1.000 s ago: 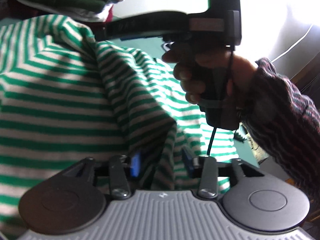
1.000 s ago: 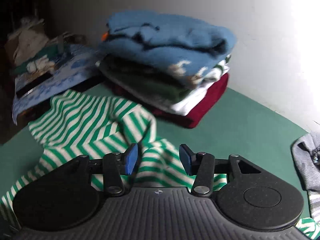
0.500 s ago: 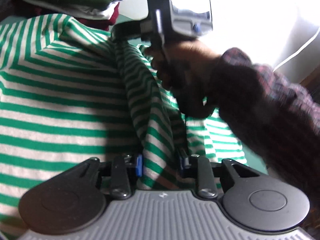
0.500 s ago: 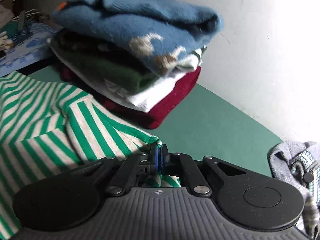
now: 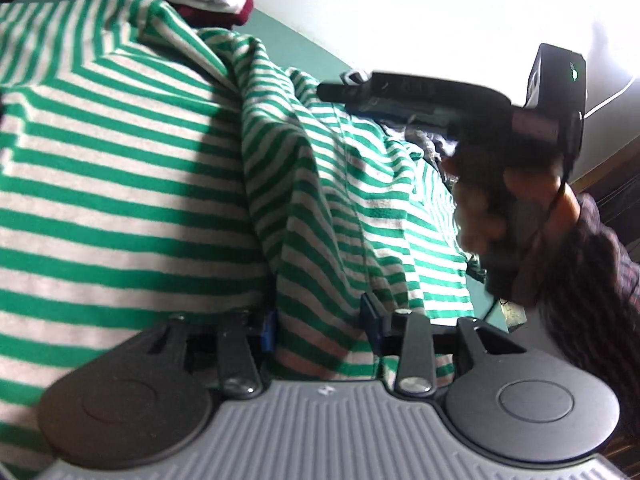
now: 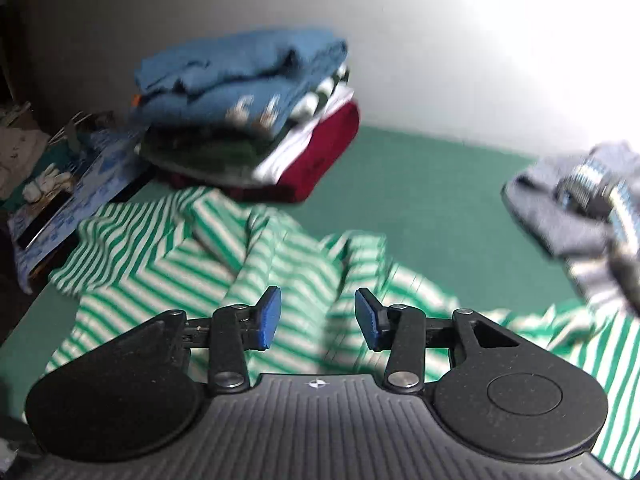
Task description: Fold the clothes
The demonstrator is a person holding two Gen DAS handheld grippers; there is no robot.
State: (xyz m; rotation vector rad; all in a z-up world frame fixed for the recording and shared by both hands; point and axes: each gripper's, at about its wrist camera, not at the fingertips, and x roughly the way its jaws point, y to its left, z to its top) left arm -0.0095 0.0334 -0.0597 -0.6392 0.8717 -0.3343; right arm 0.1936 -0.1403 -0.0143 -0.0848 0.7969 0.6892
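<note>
A green-and-white striped shirt lies rumpled on the green tabletop. In the left wrist view it fills most of the picture. My left gripper sits low on it and its jaws are opening. A raised fold of the shirt fills the gap between the blue pads. My right gripper hovers above the shirt, its jaws opening with nothing between them. The left wrist view shows the right gripper above the shirt's far side, held by a hand in a dark checked sleeve.
A stack of folded clothes, blue on top and dark red at the bottom, stands against the white wall behind the shirt. A crumpled grey garment lies at the right. A blue patterned box sits at the table's left edge.
The right gripper was shut on the shirt's edge near the stack; it has let go, opened and drawn back. The left jaws have widened around the fold.
</note>
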